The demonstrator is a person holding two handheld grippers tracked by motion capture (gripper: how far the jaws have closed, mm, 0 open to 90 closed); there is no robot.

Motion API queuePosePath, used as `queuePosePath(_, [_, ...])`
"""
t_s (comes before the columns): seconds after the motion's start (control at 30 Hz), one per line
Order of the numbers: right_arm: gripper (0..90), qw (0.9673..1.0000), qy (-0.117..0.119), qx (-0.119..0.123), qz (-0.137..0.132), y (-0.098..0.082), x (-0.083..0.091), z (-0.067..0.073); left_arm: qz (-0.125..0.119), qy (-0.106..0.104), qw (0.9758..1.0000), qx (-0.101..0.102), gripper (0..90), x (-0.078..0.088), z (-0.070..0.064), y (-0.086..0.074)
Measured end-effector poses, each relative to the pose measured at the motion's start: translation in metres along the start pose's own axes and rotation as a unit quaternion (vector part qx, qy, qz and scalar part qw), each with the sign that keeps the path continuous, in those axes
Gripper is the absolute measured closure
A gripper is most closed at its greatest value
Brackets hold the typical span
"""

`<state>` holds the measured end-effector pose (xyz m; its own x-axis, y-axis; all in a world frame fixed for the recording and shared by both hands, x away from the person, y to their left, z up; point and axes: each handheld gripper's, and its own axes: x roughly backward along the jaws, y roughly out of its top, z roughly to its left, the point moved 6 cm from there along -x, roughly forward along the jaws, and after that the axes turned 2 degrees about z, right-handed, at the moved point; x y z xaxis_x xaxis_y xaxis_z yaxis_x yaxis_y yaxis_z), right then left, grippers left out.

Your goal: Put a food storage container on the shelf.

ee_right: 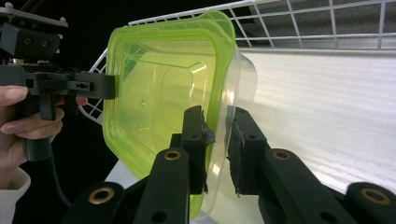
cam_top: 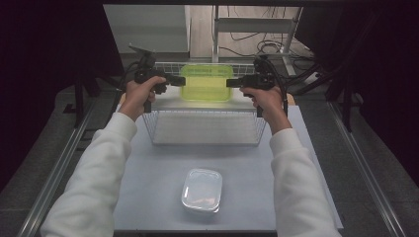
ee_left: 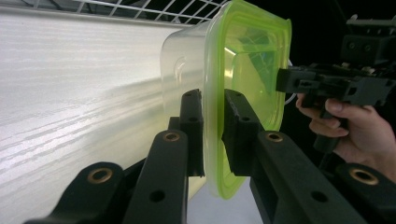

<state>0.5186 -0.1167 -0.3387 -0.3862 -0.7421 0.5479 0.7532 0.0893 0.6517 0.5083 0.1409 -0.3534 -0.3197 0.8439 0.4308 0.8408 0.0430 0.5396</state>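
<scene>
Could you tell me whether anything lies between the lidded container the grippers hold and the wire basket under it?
Nothing visible does. The green-lidded container, gripped at opposite rims by the left gripper and right gripper, is above the wire basket, whose interior looks bare.

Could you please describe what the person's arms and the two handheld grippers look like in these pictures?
Both arms wear white long sleeves. The left gripper and right gripper are matte black pistol-grip tools with blocky bodies and black cables trailing from them. Seen close up, their jaws are black linkage arms with brass-coloured pivot bushings and flat black pads.
</scene>
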Motion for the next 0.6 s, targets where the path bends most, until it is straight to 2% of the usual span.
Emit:
queuePosePath(0.17, [75.6, 0.9995, 0.002, -0.03, 0.005, 0.005, -0.005, -0.005, -0.002, -0.011, 0.9996, 0.024, 79.5, -0.003, 0.006, 0.005])
queuePosePath(0.4, [73.6, 0.9969, 0.012, -0.078, -0.003, 0.007, -0.013, -0.014, 0.0, -0.025, 0.9978, 0.062, 77.6, -0.007, 0.016, 0.01])
queuePosePath(0.6, [72.6, 0.9951, 0.015, -0.097, -0.007, 0.008, -0.018, -0.019, -0.004, -0.032, 0.9966, 0.076, 76.3, -0.01, 0.021, 0.011])
